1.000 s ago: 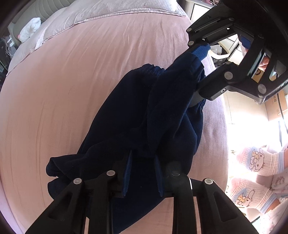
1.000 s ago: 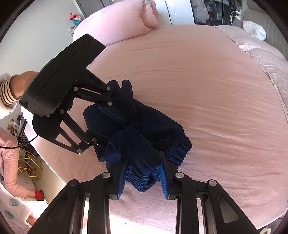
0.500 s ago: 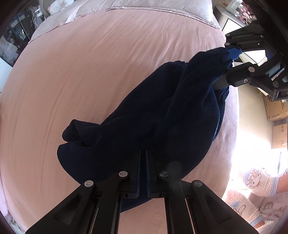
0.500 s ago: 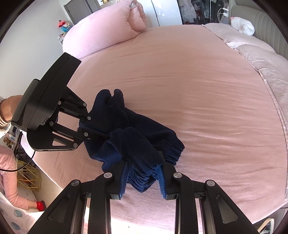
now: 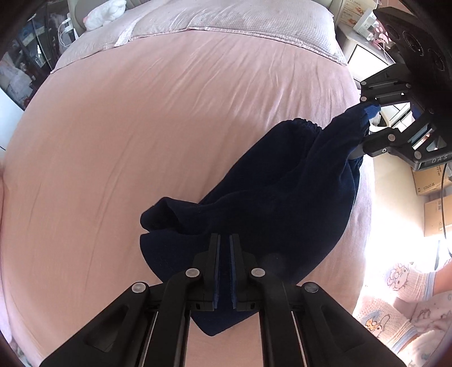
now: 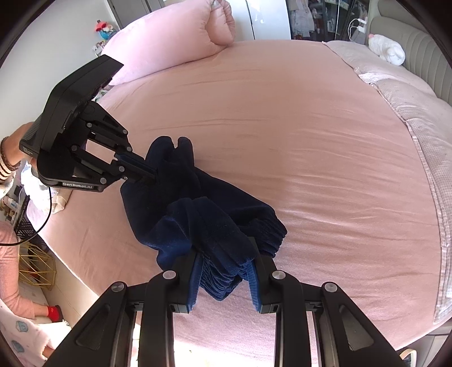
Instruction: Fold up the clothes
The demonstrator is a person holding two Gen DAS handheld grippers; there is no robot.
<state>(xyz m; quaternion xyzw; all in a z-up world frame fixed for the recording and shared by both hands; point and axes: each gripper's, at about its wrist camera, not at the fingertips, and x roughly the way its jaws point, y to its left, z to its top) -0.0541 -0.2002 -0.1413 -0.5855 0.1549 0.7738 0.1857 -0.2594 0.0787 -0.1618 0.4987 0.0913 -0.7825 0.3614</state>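
Note:
A dark navy garment (image 5: 282, 197) with an elastic waistband lies bunched on the pink bed (image 5: 141, 141). My left gripper (image 5: 224, 240) is shut on the garment's near hem end. My right gripper (image 6: 223, 271) is shut on the gathered waistband end (image 6: 226, 254) and holds it a little above the sheet. Each gripper shows in the other's view: the right one (image 5: 364, 130) at the garment's far right corner, the left one (image 6: 152, 173) at its left end. The garment (image 6: 203, 203) hangs slack between them.
A rolled pink duvet (image 6: 175, 36) lies at one end of the bed. A checked pillow area (image 5: 240, 17) and a white plush toy (image 5: 104, 14) are at the headboard end. Cardboard boxes (image 5: 435, 203) and a bedside cabinet (image 5: 367, 56) stand beside the bed.
Both grippers have moved apart and further over the bed with the garment. The left jaws, apart one second ago, have shut on the hem end. The garment is stretched out longer.

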